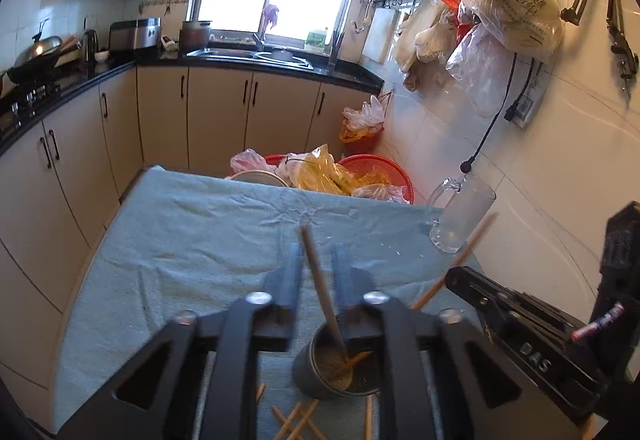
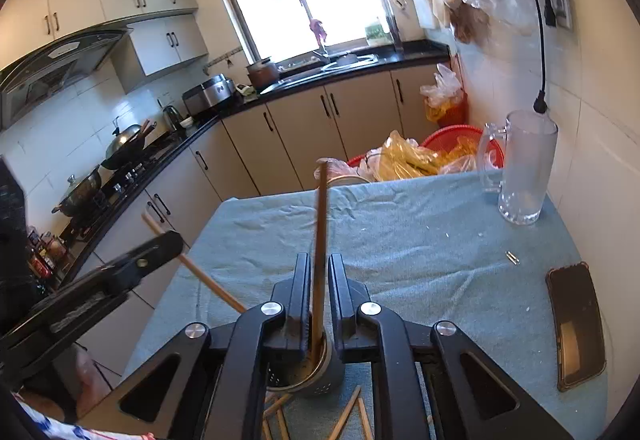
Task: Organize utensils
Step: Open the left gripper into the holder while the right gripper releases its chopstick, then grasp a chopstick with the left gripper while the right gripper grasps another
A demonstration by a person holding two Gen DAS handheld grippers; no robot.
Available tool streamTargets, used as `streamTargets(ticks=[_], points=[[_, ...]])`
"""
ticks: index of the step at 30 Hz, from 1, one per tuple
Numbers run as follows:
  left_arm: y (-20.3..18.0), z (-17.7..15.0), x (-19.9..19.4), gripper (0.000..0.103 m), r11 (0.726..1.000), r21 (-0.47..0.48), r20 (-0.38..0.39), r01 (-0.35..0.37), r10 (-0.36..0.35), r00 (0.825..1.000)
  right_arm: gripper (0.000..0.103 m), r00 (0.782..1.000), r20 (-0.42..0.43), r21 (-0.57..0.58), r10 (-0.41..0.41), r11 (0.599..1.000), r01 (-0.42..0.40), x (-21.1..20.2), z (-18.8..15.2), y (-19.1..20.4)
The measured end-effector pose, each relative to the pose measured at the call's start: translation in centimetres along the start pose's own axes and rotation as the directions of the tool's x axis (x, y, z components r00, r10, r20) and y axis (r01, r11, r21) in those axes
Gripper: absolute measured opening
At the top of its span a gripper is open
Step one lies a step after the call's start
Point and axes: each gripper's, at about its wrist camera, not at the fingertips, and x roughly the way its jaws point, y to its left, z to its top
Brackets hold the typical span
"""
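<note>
A metal utensil holder (image 1: pixel 340 364) stands on the blue cloth just under both grippers; it also shows in the right wrist view (image 2: pixel 316 376). My left gripper (image 1: pixel 316 268) is open, with a wooden chopstick (image 1: pixel 320 284) standing between its fingers, its lower end in the holder. My right gripper (image 2: pixel 319 276) is nearly shut around a chopstick (image 2: pixel 320 240) that stands upright into the holder. Another chopstick (image 1: pixel 456 260) crosses by the right gripper's body. Several loose chopsticks (image 1: pixel 298 420) lie on the cloth in front of the holder, also in the right wrist view (image 2: pixel 348 416).
A glass mug (image 2: pixel 524 168) stands at the table's far right by the tiled wall. A dark phone (image 2: pixel 576 324) lies at the right edge. Red baskets with plastic bags (image 1: pixel 340 176) sit beyond the far edge. Kitchen cabinets (image 1: pixel 216 112) lie beyond.
</note>
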Motion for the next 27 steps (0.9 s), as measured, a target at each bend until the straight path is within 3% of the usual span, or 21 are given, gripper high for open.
streamTargets(ticks=[1, 3, 8, 13, 19, 23, 27], points=[[0.1, 0.1, -0.3, 0.038, 1.000, -0.006, 0.007, 0.002, -0.002, 1.000, 0.021, 1.000, -0.004, 0.008, -0.001, 1.000, 0.001, 0.1, 0.0, -0.2], [0.2, 0.1, -1.2, 0.043, 1.000, -0.017, 0.032, 0.010, -0.009, 0.999, 0.042, 1.000, 0.003, 0.015, -0.007, 1.000, 0.007, 0.0, 0.2, -0.4], [0.5, 0.1, -2.9, 0.044, 1.000, -0.012, 0.041, 0.009, -0.009, 0.999, 0.044, 0.999, 0.023, 0.003, -0.035, 0.999, 0.035, -1.2, 0.2, -0.3], [1.8, -0.6, -5.9, 0.046, 0.999, -0.028, 0.056, 0.020, -0.018, 0.998, 0.053, 0.998, 0.039, -0.005, -0.048, 0.999, 0.048, -3.6, -0.7, -0.3], [4.7, -3.6, -9.4, 0.054, 0.998, -0.013, 0.088, -0.059, 0.060, 0.994, 0.059, 0.997, 0.011, 0.000, -0.082, 0.997, 0.082, -6.1, -3.5, -1.8], [7.2, -7.2, -8.4, 0.054, 0.990, 0.020, -0.001, -0.137, 0.137, 0.991, 0.059, 0.991, -0.058, -0.009, -0.118, 0.993, 0.118, -6.2, -6.8, -3.4], [9.2, -10.9, -6.3, 0.054, 0.988, 0.041, -0.121, -0.146, 0.150, 0.981, 0.059, 0.980, -0.158, 0.013, -0.122, 0.992, 0.126, -5.6, -10.5, -5.2]])
